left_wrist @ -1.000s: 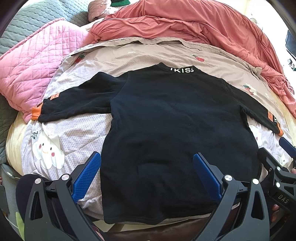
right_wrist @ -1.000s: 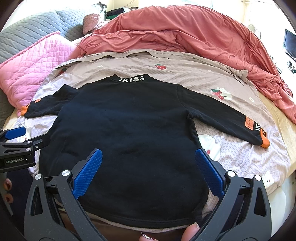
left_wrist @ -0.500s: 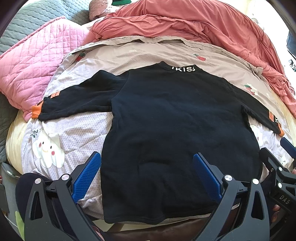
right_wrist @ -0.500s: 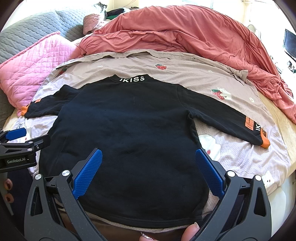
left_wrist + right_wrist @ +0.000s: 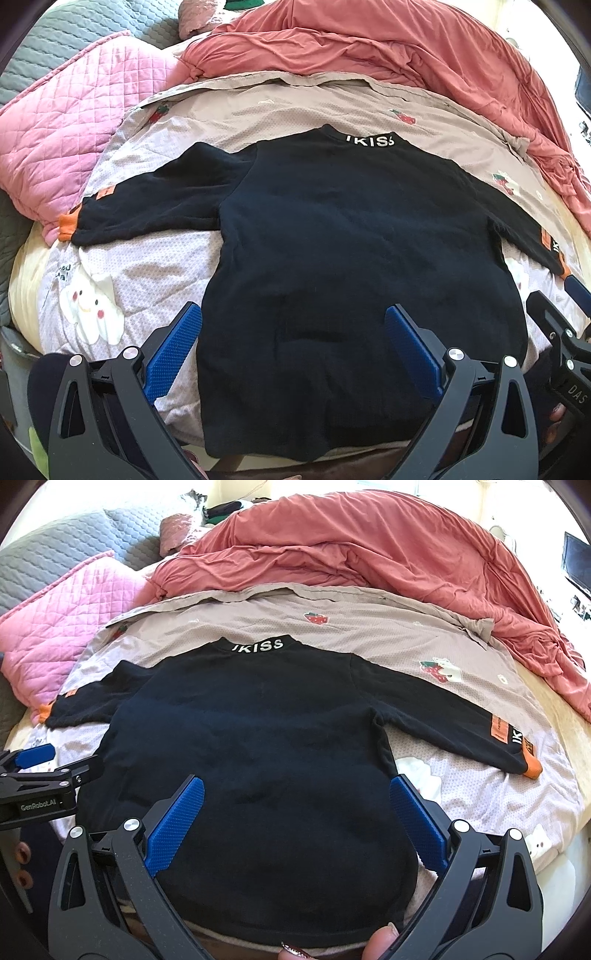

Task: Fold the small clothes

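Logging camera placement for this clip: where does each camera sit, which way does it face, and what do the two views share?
Left wrist: on the open left gripper, low at the hem, facing the bed over the black top; right gripper at its right edge.
Right wrist: on the open right gripper, facing likewise; left gripper at its left edge, a fingertip below.
Shared: the top, pink quilt, red duvet.
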`<action>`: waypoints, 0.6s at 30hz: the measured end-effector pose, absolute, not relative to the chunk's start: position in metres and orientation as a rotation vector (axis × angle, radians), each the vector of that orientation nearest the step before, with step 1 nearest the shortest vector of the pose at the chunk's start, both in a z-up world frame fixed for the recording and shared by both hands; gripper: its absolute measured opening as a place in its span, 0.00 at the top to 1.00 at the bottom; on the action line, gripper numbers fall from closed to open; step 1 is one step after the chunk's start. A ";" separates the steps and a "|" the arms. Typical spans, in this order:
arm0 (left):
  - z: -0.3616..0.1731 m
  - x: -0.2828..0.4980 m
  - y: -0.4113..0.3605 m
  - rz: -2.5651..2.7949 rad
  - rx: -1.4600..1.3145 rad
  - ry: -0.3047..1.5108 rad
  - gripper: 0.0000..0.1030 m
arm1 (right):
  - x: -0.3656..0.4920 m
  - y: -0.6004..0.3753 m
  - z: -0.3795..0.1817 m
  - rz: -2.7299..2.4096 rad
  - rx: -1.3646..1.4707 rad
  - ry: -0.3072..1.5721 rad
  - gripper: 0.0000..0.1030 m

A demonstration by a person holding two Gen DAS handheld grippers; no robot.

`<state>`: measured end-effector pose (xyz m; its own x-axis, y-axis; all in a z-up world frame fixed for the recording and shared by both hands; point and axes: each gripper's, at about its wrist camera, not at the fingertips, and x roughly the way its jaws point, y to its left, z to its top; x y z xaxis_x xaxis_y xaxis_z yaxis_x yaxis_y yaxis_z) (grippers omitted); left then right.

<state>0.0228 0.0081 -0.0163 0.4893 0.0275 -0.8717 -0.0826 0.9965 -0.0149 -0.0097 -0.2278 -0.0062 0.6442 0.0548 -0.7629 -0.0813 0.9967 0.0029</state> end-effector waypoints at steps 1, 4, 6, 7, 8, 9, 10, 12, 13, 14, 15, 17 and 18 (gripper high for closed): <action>-0.017 0.026 0.008 0.071 -0.054 1.057 0.04 | -0.008 -0.229 -0.006 0.074 -0.031 0.864 0.08; -0.017 0.037 0.008 0.077 -0.050 1.050 0.04 | 0.007 -0.234 -0.007 0.065 -0.029 0.855 0.08; -0.017 0.048 0.008 0.085 -0.044 1.045 0.04 | 0.016 -0.236 -0.008 0.062 -0.031 0.851 0.08; -0.017 0.051 0.007 0.086 -0.043 1.044 0.04 | 0.021 -0.237 -0.009 0.063 -0.033 0.854 0.08; -0.016 0.057 0.007 0.082 -0.043 1.043 0.04 | 0.026 -0.237 -0.010 0.061 -0.035 0.857 0.08; -0.016 0.061 0.006 0.079 -0.044 1.042 0.04 | 0.032 -0.238 -0.011 0.061 -0.034 0.856 0.08; -0.016 0.066 0.005 0.078 -0.045 1.039 0.04 | 0.036 -0.239 -0.012 0.061 -0.032 0.855 0.08; -0.015 0.077 0.002 0.077 -0.046 1.034 0.04 | 0.046 -0.239 -0.013 0.061 -0.032 0.854 0.08; -0.015 0.082 0.001 0.074 -0.048 1.034 0.04 | 0.051 -0.239 -0.014 0.058 -0.031 0.852 0.08; -0.015 0.088 -0.001 0.070 -0.049 1.033 0.04 | 0.055 -0.241 -0.014 0.056 -0.028 0.850 0.08; -0.015 0.093 -0.003 0.067 -0.049 1.031 0.04 | 0.063 -0.242 -0.014 0.053 -0.021 0.848 0.08; -0.016 0.105 -0.007 0.067 -0.047 1.028 0.04 | 0.073 -0.243 -0.014 0.050 -0.016 0.845 0.08; -0.017 0.110 -0.008 0.069 -0.048 1.027 0.04 | 0.082 -0.245 -0.014 0.042 -0.012 0.843 0.08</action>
